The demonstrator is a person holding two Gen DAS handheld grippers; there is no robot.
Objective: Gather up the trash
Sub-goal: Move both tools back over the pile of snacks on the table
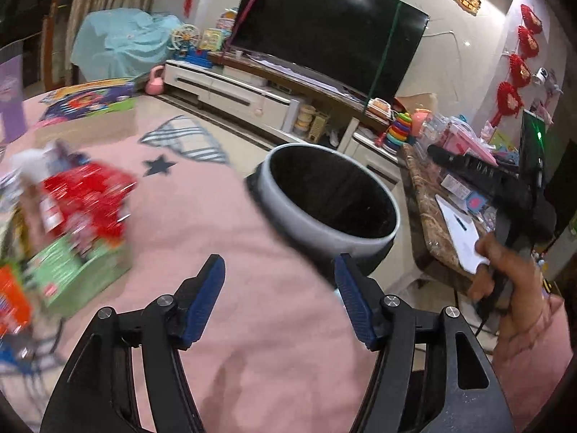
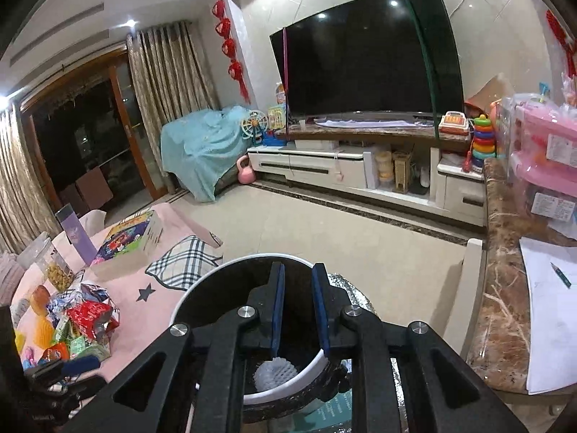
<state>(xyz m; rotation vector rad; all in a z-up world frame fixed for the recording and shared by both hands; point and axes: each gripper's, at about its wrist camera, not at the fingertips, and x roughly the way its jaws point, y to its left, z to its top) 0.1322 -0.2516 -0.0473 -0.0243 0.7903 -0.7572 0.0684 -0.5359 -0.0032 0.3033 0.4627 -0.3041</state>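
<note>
Left gripper (image 1: 279, 274) wide, empty, over pink bench (image 1: 223, 252). Right gripper (image 2: 298, 310) narrow, seemingly empty, above bin (image 2: 288, 386); white foam net (image 2: 276, 371) inside. Wrappers (image 2: 86, 321) piled left.

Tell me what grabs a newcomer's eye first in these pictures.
The big dark TV fills the far wall. Nearer, the round white bin stands beside the pink-covered table, the right claw above its mouth. A bright heap of wrappers crowds the table's left side.
</note>
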